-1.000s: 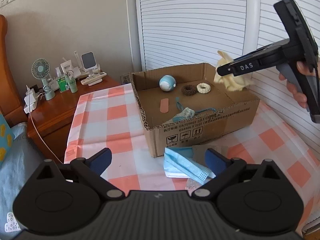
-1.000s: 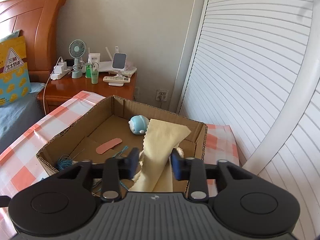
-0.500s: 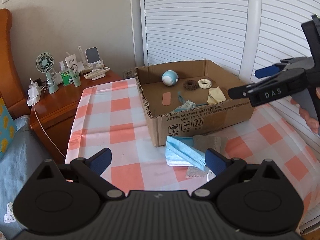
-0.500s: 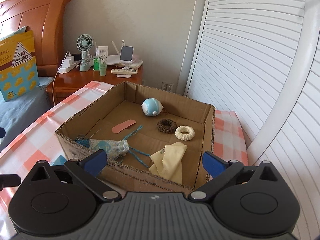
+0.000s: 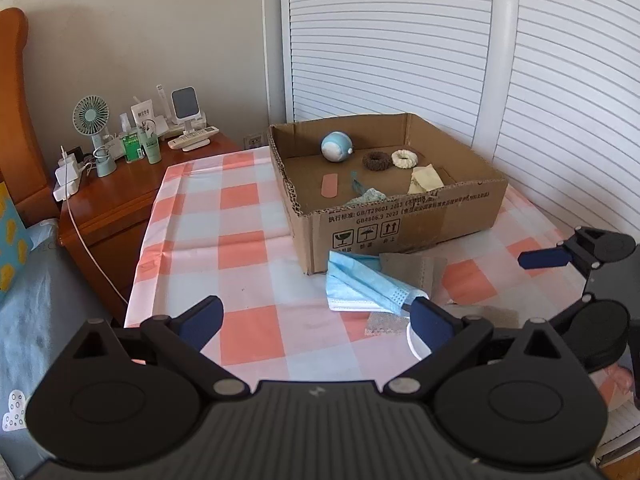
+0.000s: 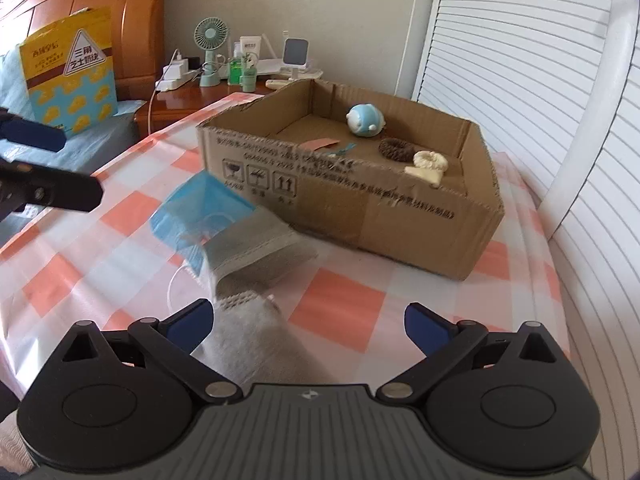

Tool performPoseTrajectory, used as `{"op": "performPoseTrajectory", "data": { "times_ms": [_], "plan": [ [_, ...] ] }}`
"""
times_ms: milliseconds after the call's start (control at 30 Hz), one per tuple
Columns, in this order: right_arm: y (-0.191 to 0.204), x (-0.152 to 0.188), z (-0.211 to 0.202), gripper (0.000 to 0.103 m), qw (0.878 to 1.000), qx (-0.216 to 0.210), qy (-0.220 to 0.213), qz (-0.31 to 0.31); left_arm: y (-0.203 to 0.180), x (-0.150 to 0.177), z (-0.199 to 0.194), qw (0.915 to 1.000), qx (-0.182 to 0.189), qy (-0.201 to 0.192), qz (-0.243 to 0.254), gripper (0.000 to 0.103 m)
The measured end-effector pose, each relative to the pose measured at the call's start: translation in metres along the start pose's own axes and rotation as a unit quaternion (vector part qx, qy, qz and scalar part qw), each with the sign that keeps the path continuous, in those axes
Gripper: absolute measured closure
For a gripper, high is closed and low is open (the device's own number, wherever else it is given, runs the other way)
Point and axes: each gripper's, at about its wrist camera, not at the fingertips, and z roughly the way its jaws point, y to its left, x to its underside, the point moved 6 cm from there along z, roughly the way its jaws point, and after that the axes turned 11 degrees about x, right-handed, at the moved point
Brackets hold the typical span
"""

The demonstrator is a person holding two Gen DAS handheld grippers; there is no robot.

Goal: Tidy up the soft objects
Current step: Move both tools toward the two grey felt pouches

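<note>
A cardboard box (image 5: pixel 400 220) stands on the checked tablecloth. In it lie a blue ball toy (image 5: pixel 336 146), a brown scrunchie (image 5: pixel 376 160), a cream scrunchie (image 5: pixel 404 159), a yellow cloth (image 5: pixel 426 178), a pink strip (image 5: pixel 329 185) and a blue lace piece (image 5: pixel 366 197). Before the box lie a blue face mask (image 5: pixel 360 284) and a grey cloth (image 5: pixel 416 268). A pale sock-like cloth (image 6: pixel 256 340) lies just inside my right gripper's (image 6: pixel 308 320) left finger. That gripper is open, low over the table. My left gripper (image 5: pixel 314 314) is open and empty, short of the mask.
A wooden nightstand (image 5: pixel 120 208) at the left carries a small fan (image 5: pixel 91 120), bottles, a phone stand and a remote. White louvred doors (image 5: pixel 400 40) run behind and to the right. A headboard and a yellow bag (image 6: pixel 68 72) sit at the far left.
My right gripper opened and let the yellow cloth fall into the box, then drew back and down to the table in front of it. The left gripper hardly shifted.
</note>
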Motion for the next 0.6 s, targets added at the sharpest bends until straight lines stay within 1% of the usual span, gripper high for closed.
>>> {"op": "performPoseTrajectory", "data": {
  "times_ms": [100,300,400,600],
  "plan": [
    [0.014,0.015,-0.002,0.0,1.0,-0.012,0.009,-0.013,-0.002,0.002,0.001,1.0,0.003,0.002,0.003,0.003],
    [0.028,0.033,0.007,0.0,0.999,0.009,0.027,-0.031,-0.006,0.004,0.007,0.9999,0.008,0.01,0.004,0.003],
    [0.022,0.034,0.009,0.0,1.0,0.005,0.028,-0.009,-0.007,0.005,0.012,0.9999,0.008,0.015,0.003,0.003],
    [-0.002,0.037,0.016,0.0,0.998,0.022,0.036,0.035,-0.01,0.003,0.023,0.9995,0.015,0.027,0.005,0.003]
  ]
}}
